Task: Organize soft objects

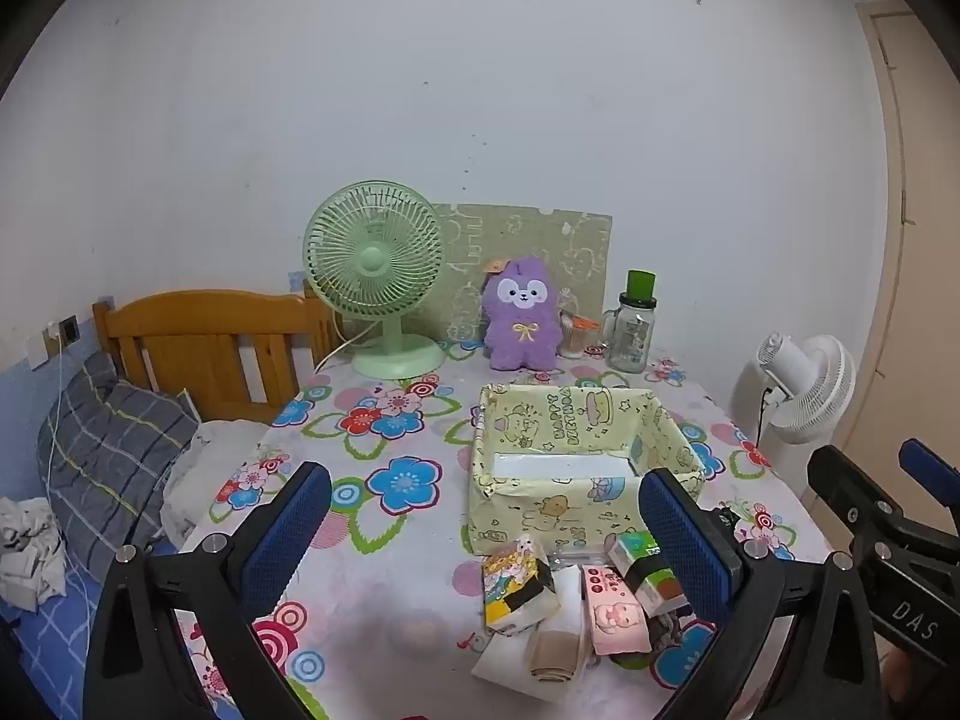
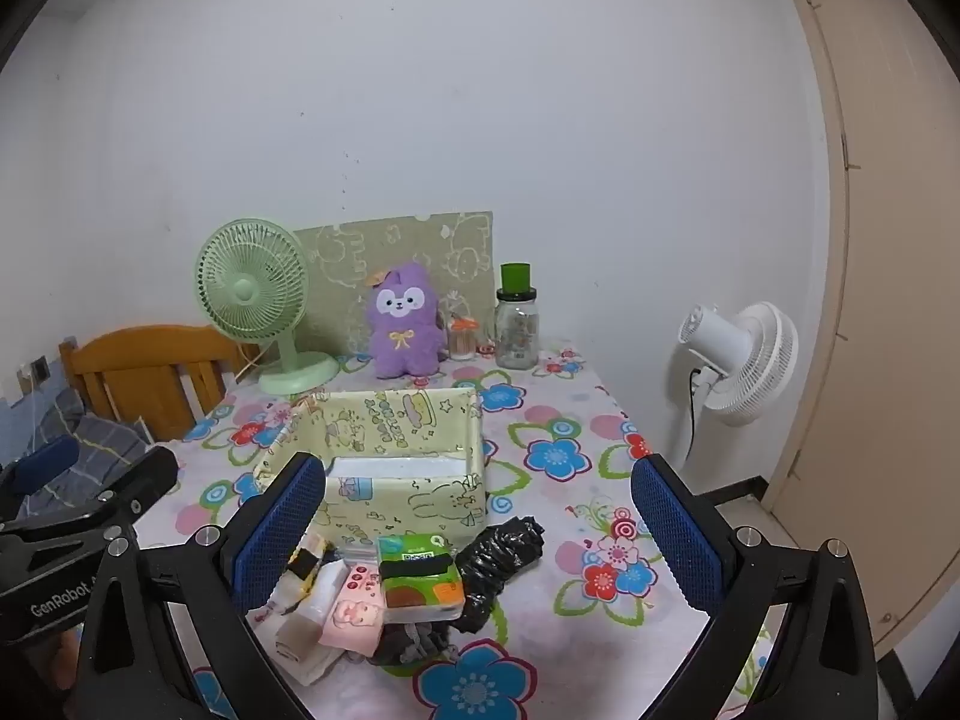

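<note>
- We hold left gripper point(image 1: 483, 540) and right gripper point(image 2: 477, 531) with jaws apart, empty.
- Pile of small soft tissue packs and cloths point(image 2: 384, 594) lies on the worktop at 6 o'clock of the yellow cartoon-print paper box point(image 1: 576, 456).
- Sorting not yet begun, we judge; the whole pile is left.

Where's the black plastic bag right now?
In the right wrist view, the black plastic bag lies crumpled on the table, right of the green tissue pack, near the box's front corner.
</note>
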A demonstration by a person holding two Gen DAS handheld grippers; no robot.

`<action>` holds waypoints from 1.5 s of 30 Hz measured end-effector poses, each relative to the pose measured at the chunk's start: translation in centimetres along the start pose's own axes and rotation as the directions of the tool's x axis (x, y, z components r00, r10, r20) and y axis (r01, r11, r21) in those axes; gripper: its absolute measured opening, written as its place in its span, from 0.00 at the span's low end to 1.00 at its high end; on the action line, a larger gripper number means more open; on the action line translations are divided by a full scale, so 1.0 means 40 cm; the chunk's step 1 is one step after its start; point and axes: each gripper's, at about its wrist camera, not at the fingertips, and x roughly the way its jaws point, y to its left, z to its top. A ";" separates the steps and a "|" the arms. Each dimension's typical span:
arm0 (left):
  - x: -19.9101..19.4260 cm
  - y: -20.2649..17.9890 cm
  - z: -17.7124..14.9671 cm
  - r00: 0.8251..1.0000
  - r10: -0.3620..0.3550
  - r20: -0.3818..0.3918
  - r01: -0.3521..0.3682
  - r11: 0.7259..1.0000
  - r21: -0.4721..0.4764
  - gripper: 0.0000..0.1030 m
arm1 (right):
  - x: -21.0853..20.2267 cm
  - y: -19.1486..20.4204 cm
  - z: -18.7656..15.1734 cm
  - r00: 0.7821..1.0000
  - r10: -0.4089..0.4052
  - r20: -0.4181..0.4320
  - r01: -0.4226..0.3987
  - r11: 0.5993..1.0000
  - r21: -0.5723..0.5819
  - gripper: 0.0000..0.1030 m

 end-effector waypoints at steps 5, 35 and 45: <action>-0.006 -0.021 -0.004 1.000 0.014 0.027 -0.015 0.999 0.051 1.00 | -0.004 0.001 -0.002 1.000 0.001 0.000 -0.001 1.000 0.006 1.00; 0.008 -0.025 0.005 1.000 -0.003 0.024 0.002 0.999 0.034 1.00 | 0.008 -0.008 0.009 1.000 -0.006 -0.010 0.006 1.000 0.013 1.00; 0.014 -0.028 -0.001 1.000 -0.004 0.025 0.003 0.999 0.040 1.00 | 0.010 -0.009 0.009 1.000 -0.011 -0.012 0.011 1.000 0.011 1.00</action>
